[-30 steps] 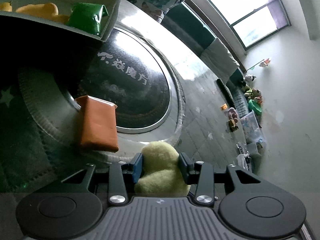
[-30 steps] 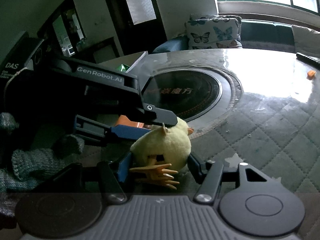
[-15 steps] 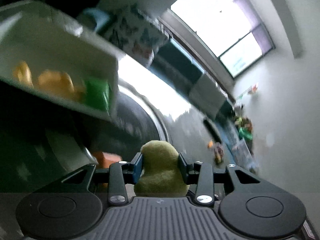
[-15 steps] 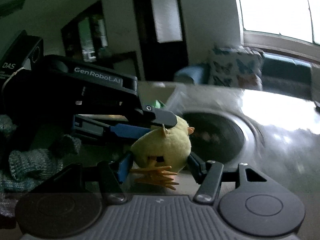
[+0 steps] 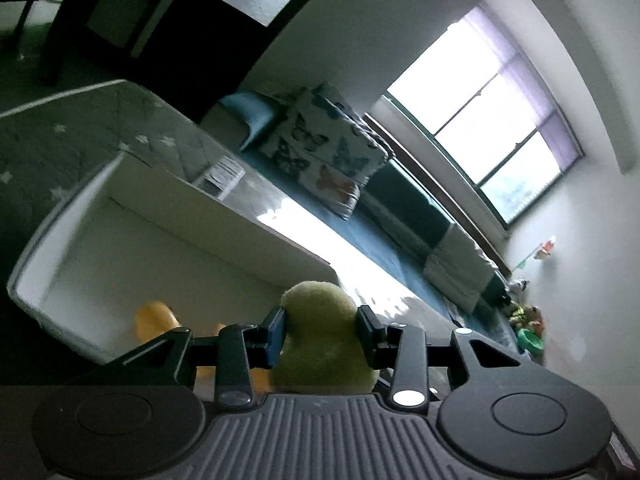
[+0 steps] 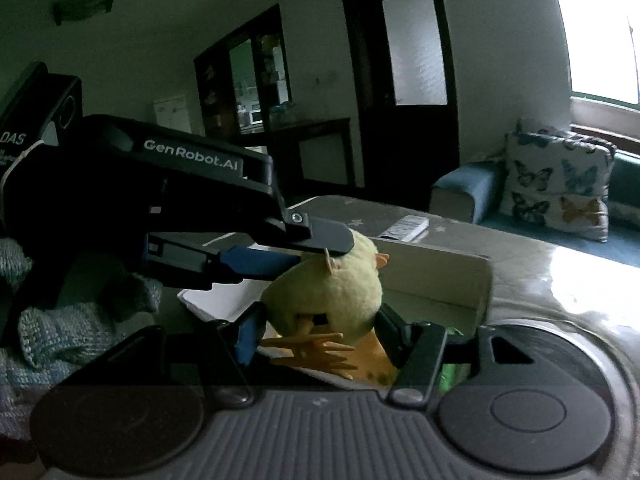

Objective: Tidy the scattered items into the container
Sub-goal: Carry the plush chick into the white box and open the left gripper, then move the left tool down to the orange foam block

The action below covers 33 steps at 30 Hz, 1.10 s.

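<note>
Left gripper [image 5: 320, 334]: its blue-padded fingers [image 5: 275, 334] are pressing on both sides of the fuzzy yellow plush chick [image 5: 320, 336], clamping it above the container.
Right gripper [image 6: 316, 336]: its fingers are sitting on either side of the chick's lower body, close against it; whether they are actually squeezing it cannot be told.
Yellow plush chick [image 6: 340, 284]: it is hanging in the air over the open box, its orange feet [image 6: 312, 350] pointing toward the right wrist camera and its small orange beak [image 6: 382, 258] facing away.
White rectangular open-topped box [image 5: 72, 240]: it is resting on the grey quilted star-patterned table cover [image 5: 52, 148], directly under the chick.
Box contents: orange-yellow toys [image 5: 154, 318] are lying on the floor inside; a green item [image 6: 454, 372] is showing behind the right gripper's finger.
Surroundings: a butterfly-print cushion [image 6: 556, 184] is leaning on a blue sofa [image 6: 460, 196], and a white remote control [image 6: 404, 227] is lying on the table beyond the box.
</note>
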Tool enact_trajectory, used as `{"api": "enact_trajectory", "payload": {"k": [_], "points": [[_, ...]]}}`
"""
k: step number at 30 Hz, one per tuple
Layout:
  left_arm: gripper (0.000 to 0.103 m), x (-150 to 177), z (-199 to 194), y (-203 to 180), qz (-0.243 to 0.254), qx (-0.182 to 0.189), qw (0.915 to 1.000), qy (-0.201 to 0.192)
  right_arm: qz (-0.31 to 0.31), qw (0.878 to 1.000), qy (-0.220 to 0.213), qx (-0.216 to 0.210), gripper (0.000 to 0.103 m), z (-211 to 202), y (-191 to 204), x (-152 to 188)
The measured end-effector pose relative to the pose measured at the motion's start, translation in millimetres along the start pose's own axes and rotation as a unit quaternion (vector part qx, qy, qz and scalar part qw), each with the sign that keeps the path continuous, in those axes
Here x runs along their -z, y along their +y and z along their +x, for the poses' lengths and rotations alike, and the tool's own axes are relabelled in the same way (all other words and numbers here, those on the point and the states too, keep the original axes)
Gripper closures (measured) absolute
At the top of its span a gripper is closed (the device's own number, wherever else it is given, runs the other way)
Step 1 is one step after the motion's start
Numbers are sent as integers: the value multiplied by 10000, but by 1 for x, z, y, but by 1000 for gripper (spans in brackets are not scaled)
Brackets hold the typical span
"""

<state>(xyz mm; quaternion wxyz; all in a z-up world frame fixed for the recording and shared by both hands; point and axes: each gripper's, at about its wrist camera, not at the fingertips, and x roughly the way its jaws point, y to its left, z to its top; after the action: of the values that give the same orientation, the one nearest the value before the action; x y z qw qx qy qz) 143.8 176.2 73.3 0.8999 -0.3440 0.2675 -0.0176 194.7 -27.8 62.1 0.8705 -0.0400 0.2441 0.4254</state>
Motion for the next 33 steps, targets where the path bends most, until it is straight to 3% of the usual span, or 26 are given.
{"api": "enact_trajectory", "payload": {"k": [13, 22, 33], "points": [[63, -11, 17, 50, -355, -341, 9988, -73, -26, 9994, 325, -87, 42, 56, 9, 10], [63, -3, 5, 53, -381, -355, 9986, -119, -315, 9993, 201, 26, 41, 44, 19, 11], [63, 19, -16, 40, -187, -322, 9993, -75, -578, 9983, 79, 86, 41, -1, 33, 17]]}}
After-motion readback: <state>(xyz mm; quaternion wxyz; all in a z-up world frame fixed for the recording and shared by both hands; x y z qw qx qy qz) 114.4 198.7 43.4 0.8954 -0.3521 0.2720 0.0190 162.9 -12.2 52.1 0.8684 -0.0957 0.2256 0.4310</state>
